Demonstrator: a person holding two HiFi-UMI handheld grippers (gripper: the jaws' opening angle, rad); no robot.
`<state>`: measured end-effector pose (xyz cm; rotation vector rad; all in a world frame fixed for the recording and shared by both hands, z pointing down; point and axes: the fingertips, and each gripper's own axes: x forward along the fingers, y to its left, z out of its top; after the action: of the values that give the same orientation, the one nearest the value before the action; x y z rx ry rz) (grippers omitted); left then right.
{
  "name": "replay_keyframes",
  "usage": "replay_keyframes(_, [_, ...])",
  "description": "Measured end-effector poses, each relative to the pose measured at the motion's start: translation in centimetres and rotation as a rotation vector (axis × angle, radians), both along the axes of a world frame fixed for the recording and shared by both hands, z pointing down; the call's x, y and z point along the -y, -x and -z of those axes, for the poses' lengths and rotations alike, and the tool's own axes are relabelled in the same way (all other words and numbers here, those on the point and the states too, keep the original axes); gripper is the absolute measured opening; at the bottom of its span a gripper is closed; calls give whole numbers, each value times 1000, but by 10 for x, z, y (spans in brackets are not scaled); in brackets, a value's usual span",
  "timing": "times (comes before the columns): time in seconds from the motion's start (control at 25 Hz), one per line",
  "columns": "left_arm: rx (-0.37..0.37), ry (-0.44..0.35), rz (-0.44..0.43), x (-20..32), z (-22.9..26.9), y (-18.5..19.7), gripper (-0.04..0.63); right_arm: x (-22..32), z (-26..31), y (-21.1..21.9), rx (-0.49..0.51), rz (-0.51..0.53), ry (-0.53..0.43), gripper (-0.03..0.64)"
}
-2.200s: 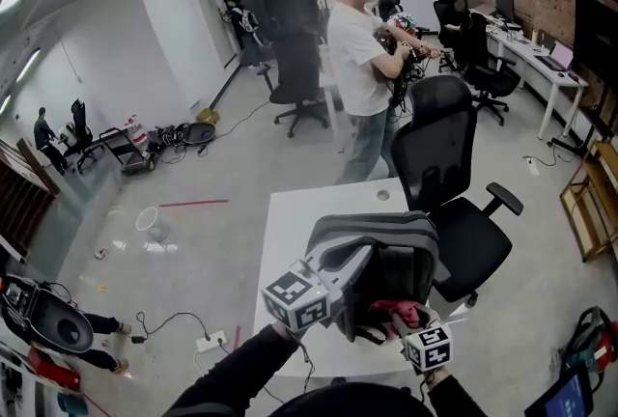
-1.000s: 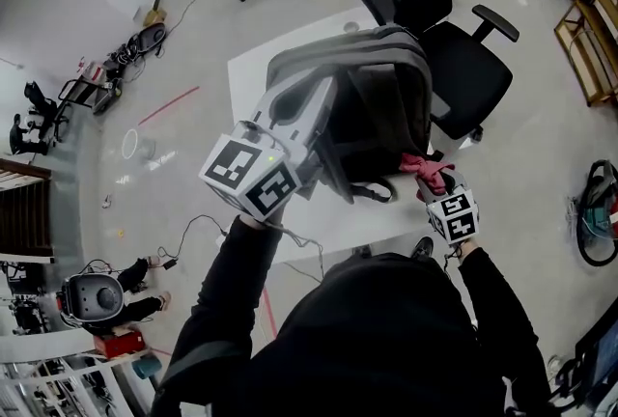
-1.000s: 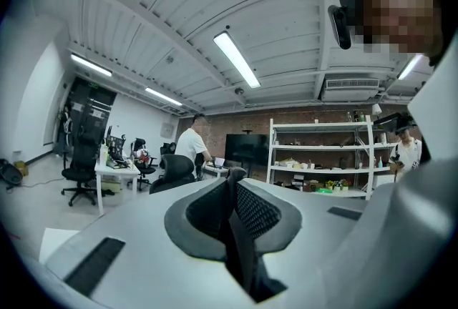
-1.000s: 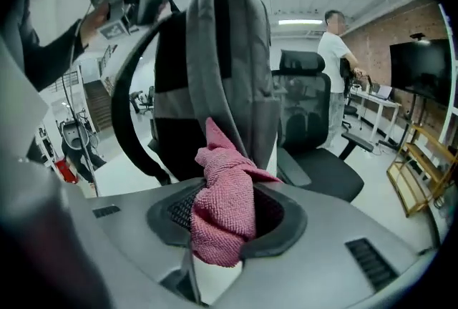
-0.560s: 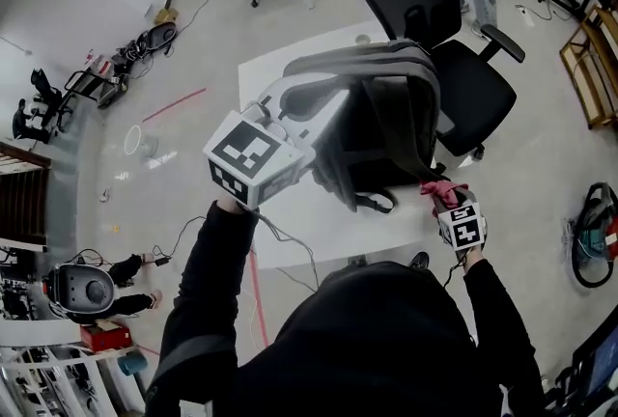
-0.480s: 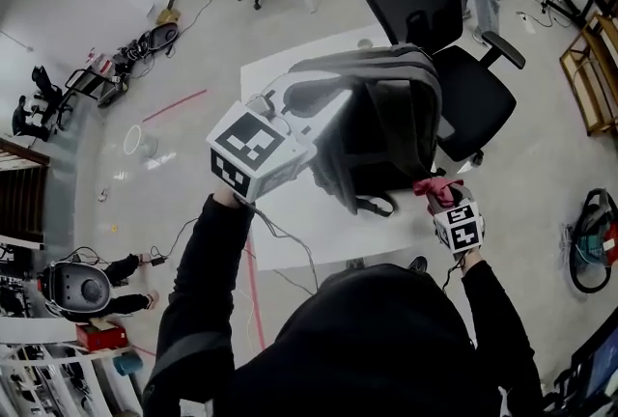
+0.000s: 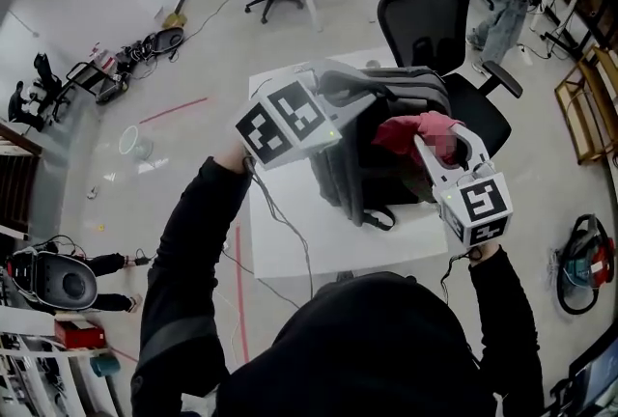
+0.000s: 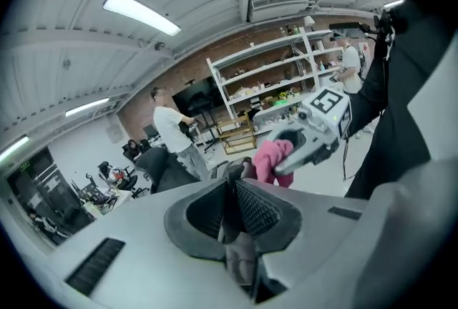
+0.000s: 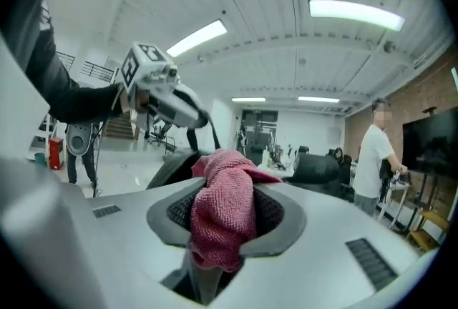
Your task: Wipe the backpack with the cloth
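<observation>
- Backpack [image 7: 386, 164]: upright on the white table [image 7: 290, 251], long axis vertical.
- Cloth [image 7: 406, 130]: pink, bunched, at the backpack's upper front; contact cannot be told.
- Right gripper [image 7: 430, 137]: jaws clamped on the cloth, nearer that face; a downward stroke looks likely.
- Left gripper [image 7: 357, 82]: jaws closed on a grey strap [image 8: 240, 254] at the backpack's top.

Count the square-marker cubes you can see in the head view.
2. One cube sits on the left gripper, which grips the backpack; the other sits on the right gripper, which holds the pink cloth. None seems hidden.
</observation>
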<state>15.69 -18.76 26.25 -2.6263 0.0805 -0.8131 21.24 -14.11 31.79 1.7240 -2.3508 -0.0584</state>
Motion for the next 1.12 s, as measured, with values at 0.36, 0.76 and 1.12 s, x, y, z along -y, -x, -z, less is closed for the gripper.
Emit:
replay_keyframes(0.36, [216,39,-168,-6,3,6,43,-11,100,65,6,85,-290,141])
replay_keyframes(0.76, [137,40,-170,-4,8,12,43,9,-29,154,-86,183,51,141])
replay_keyframes(1.12, [-142,121,-140,3,-3,21,43,-19,-193,184,-57,138,390,141])
